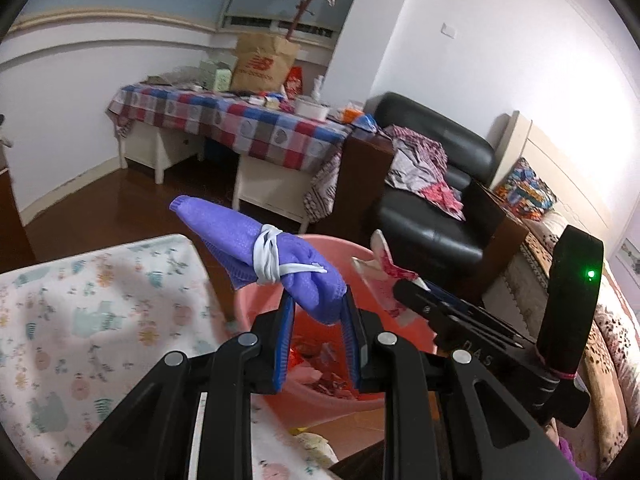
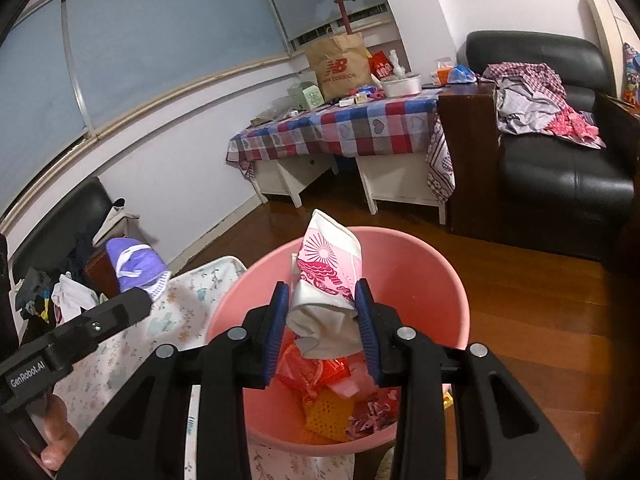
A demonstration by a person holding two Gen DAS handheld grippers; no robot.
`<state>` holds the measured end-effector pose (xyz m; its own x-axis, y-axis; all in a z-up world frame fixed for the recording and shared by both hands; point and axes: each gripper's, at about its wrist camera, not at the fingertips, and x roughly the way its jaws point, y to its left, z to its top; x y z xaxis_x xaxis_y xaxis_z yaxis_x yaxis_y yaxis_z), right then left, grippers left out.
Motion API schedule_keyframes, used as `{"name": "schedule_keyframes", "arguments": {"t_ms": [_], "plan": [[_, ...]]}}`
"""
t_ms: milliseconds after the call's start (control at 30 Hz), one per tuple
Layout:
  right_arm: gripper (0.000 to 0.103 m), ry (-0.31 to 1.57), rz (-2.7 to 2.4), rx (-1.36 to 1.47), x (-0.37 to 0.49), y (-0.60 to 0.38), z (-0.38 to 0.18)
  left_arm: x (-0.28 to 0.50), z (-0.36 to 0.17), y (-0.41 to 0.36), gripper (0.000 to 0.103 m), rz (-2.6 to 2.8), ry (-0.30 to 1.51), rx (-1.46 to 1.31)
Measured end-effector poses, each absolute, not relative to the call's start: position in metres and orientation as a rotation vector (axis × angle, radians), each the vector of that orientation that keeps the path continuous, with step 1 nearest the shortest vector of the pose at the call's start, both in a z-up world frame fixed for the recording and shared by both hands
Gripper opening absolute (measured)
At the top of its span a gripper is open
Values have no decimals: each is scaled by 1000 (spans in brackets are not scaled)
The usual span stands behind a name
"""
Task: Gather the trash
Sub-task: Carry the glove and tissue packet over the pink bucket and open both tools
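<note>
My left gripper [image 1: 317,312] is shut on a rolled purple face mask [image 1: 256,252] tied with its white ear loops, held above the near rim of the pink bin [image 1: 256,304]. In the right wrist view the same mask [image 2: 134,266] shows at the left, beside the bin. My right gripper [image 2: 323,310] is shut on a crumpled white and pink paper wrapper [image 2: 330,276], right over the open pink bin [image 2: 420,280]. In the left wrist view the wrapper [image 1: 384,272] and the right gripper's fingers [image 1: 416,296] hang over the bin's far side. Red and orange wrappers [image 2: 320,376] lie inside.
A floral-covered surface [image 1: 88,320] adjoins the bin on the left. Behind stand a desk with a checked cloth [image 2: 344,128], a brown paper bag [image 2: 340,66] and a black leather armchair [image 2: 560,168] with clothes. Wooden floor [image 2: 540,300] lies to the right. A bed [image 1: 608,340] runs along the right.
</note>
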<state>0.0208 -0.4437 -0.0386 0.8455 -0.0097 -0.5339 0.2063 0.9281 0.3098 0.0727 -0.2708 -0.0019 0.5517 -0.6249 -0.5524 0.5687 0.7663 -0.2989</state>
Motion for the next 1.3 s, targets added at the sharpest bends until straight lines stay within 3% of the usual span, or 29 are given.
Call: {"name": "schedule_keyframes", "arguments": {"t_ms": [667,900,1033,1100,1300], "plan": [[36,633,-159,380,24,-445,-61,81,-42,-313,24,-738,813,-20],[36,656,-176,384,25,-448,-64,78,-37,-315,44,-722,799,-7],[39,652,-176,388,22,-448,-62,77,-35,-312,48,-708,792,-4],[48,644,-174,388,20,-446,-60,76,-33,-309,50,-700,784,-3],[48,638,-175,376,13,-440,-52,72,-25,-300,53,-683,765,2]]}}
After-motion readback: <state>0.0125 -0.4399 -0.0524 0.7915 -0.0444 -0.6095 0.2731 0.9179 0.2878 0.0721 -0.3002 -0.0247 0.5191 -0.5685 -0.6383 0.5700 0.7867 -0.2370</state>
